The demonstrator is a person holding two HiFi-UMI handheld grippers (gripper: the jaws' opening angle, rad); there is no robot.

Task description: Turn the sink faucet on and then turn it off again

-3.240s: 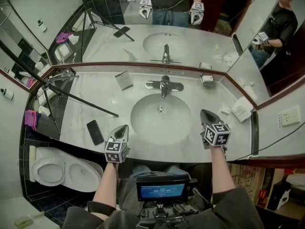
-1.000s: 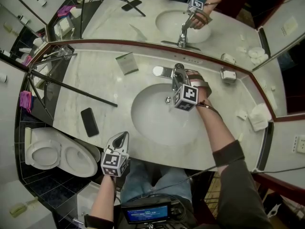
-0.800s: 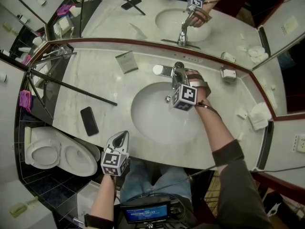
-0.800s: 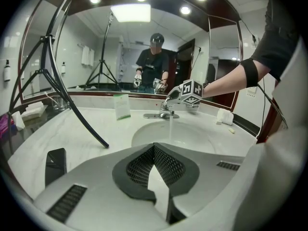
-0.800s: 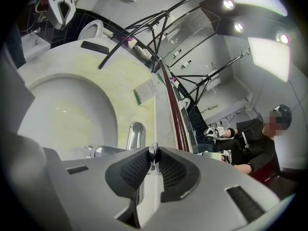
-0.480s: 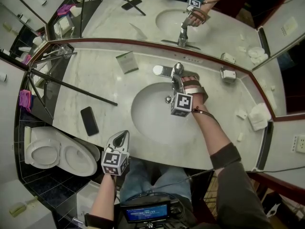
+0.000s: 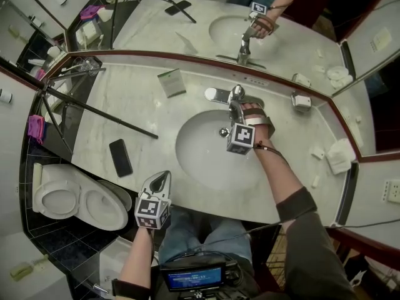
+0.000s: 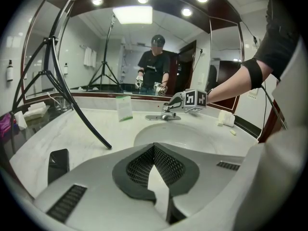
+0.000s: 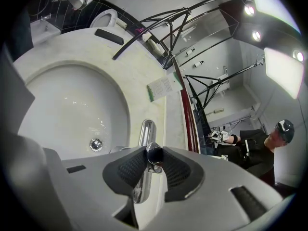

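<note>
The chrome faucet point(image 7: 235, 102) stands behind the white basin point(image 7: 200, 161). I see no water running from its spout point(image 9: 147, 131). My right gripper point(image 7: 239, 112) reaches over the basin to the faucet. In the right gripper view the rounded end of the handle point(image 9: 154, 153) sits between the tips of the right gripper point(image 9: 154, 161). Its jaws have just been opening and stand close on either side of the handle end. My left gripper point(image 7: 164, 175) hovers at the counter's front edge, shut and empty, and the left gripper point(image 8: 155, 150) points toward the basin.
A black phone point(image 7: 120, 157) lies left of the basin. A tripod leg point(image 7: 100, 114) slants across the counter beside a small card point(image 7: 171, 82). A soap dish point(image 7: 300, 100) and a folded towel point(image 7: 339, 155) sit to the right. The mirror is behind and a toilet point(image 7: 69, 199) is lower left.
My right gripper went from the counter's front edge to the faucet. Over the last second it slid slightly toward me and lower along the handle. The left gripper has not moved.
</note>
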